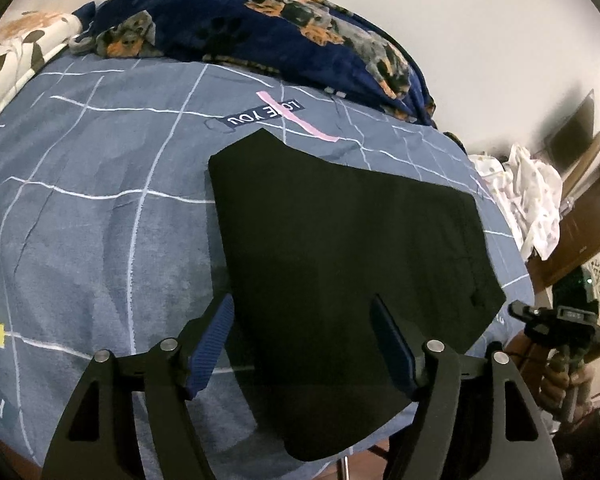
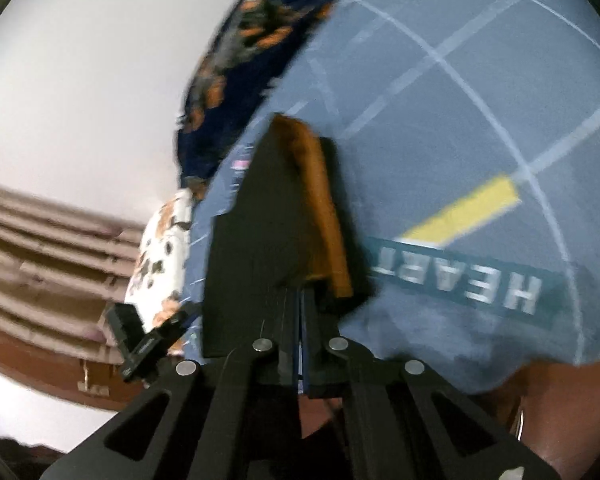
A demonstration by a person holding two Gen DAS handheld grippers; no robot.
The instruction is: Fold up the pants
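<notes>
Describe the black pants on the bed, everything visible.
The black pants lie flat on the blue-grey grid-patterned bedsheet, folded into a broad, matte, smooth slab whose near end hangs past the bed's edge. No seams or pockets can be made out. The left claw hovers open over the near part. In the blurred right wrist view, the right claw looks shut on an edge, beside a brown strip.

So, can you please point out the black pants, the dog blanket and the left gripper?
black pants (image 1: pixel 340 248), left wrist view, middle of the flat fabric.
dog blanket (image 1: pixel 236 24), left wrist view, its dark blue top.
left gripper (image 1: pixel 302 344), left wrist view, between its open blue fingertips.
</notes>
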